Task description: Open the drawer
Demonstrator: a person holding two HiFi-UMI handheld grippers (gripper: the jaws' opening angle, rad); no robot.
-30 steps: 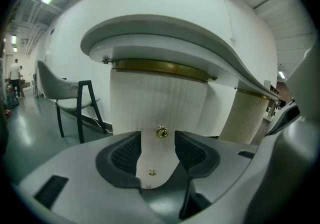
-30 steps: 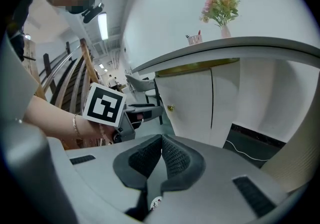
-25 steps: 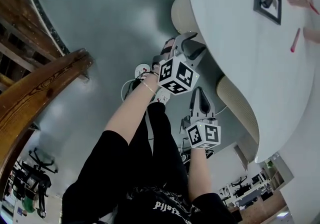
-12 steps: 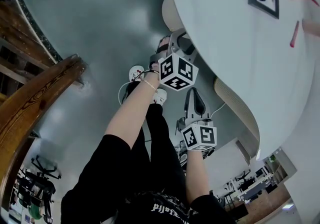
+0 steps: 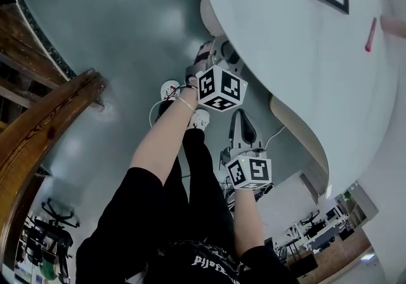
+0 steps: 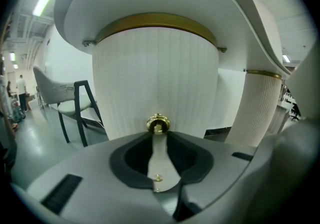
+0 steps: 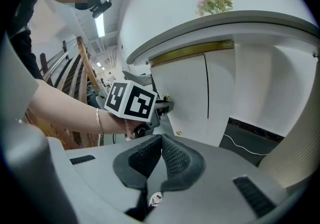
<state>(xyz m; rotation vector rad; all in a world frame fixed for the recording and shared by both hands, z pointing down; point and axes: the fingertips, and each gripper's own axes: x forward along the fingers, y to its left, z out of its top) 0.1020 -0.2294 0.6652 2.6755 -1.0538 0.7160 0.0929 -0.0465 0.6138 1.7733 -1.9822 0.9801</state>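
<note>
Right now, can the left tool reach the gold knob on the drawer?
Yes, it looks so: the gold knob sits between the tips of the left tool, whose jaws have just been closing and seem to pinch it. Nothing stands in the way.

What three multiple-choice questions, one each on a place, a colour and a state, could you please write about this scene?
1. Where is the knob?
A. in a basket
B. at the jaw tips of the left gripper
C. on a plate

2. What colour is the knob?
A. gold
B. red
C. black

3. How do the jaws of the right gripper stand?
A. wide apart
B. closed on a cup
C. together, empty

Answers:
1. B: the left gripper view shows the knob between the jaws, which have just been closing onto it.
2. A: it shines gold against the white drawer front.
3. C: the right gripper view shows its pads meeting with nothing between them.
</note>
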